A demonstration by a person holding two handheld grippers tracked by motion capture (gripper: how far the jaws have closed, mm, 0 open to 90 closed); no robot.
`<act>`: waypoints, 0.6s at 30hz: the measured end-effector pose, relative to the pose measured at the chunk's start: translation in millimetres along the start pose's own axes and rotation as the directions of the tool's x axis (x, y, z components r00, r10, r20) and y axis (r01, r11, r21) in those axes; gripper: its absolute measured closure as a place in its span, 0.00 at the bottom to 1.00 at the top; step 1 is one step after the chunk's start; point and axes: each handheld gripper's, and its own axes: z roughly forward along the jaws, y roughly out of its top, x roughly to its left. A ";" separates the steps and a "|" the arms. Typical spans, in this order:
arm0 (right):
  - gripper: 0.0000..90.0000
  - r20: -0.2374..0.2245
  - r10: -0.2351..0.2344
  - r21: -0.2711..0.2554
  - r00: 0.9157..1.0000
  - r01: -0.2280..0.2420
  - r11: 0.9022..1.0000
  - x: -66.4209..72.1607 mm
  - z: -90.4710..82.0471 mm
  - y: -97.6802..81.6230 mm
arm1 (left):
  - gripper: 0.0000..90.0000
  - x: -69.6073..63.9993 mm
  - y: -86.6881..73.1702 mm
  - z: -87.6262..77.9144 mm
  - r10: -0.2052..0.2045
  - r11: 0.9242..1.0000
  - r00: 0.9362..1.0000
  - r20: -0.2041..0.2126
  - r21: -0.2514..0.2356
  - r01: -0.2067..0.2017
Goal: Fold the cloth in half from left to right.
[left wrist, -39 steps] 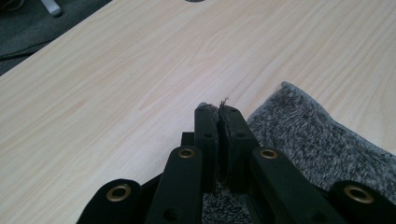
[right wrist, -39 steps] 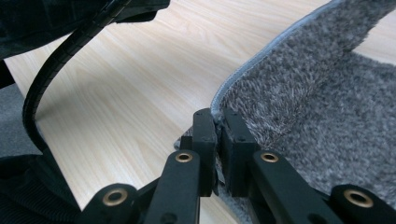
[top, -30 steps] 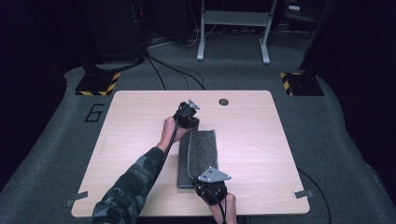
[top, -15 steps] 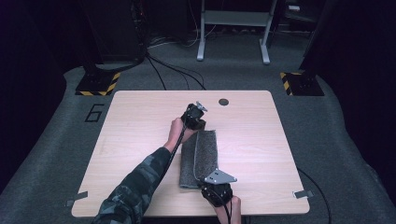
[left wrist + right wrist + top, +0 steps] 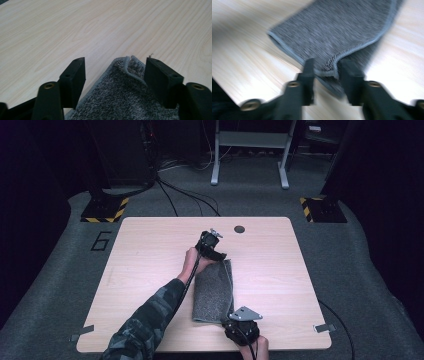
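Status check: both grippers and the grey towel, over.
Left gripper and right gripper just opened, corners between jaws, unpressed. Folded grey towel flat on table. Nothing in the way.

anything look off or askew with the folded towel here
Slightly. The grey towel is folded lengthwise on the table, but its layers don't line up: at the far corner the top layer curls back, showing the edge beneath. No spills or damage.
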 end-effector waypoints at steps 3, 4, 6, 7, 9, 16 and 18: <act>0.59 0.037 0.037 0.018 0.999 -0.038 0.999 -8.3 -7.7 -6.8 | 0.30 5.0 -5.7 -8.6 -0.020 1.000 1.000 0.001 -0.001 0.020; 0.58 0.050 0.044 0.017 0.998 -0.045 0.999 -11.3 -9.9 -8.0 | 0.28 6.2 -7.0 -10.9 -0.021 1.000 1.000 -0.002 0.000 0.021; 0.53 0.069 0.054 0.015 0.996 -0.055 0.998 -17.0 -13.6 -8.9 | 0.24 10.8 -11.4 -17.5 -0.026 1.000 1.000 -0.006 -0.012 0.026; 0.52 0.081 0.063 0.015 0.995 -0.065 0.998 -19.4 -14.2 -8.8 | 0.23 12.4 -12.8 -19.4 -0.029 0.999 1.000 -0.009 -0.014 0.029; 0.50 0.089 0.070 0.014 0.994 -0.072 0.997 -23.3 -13.4 -8.0 | 0.23 16.8 -17.5 -23.8 -0.033 0.999 0.999 -0.016 -0.011 0.033; 0.34 0.068 0.103 -0.001 0.992 -0.103 0.995 -38.2 3.5 -0.6 | 0.18 22.1 -54.0 -31.0 -0.046 0.999 0.999 -0.020 0.015 0.046; 0.31 0.068 0.107 -0.010 0.992 -0.106 0.994 -40.2 8.3 1.9 | 0.18 23.6 -64.1 -32.1 -0.054 0.998 0.998 -0.019 0.022 0.054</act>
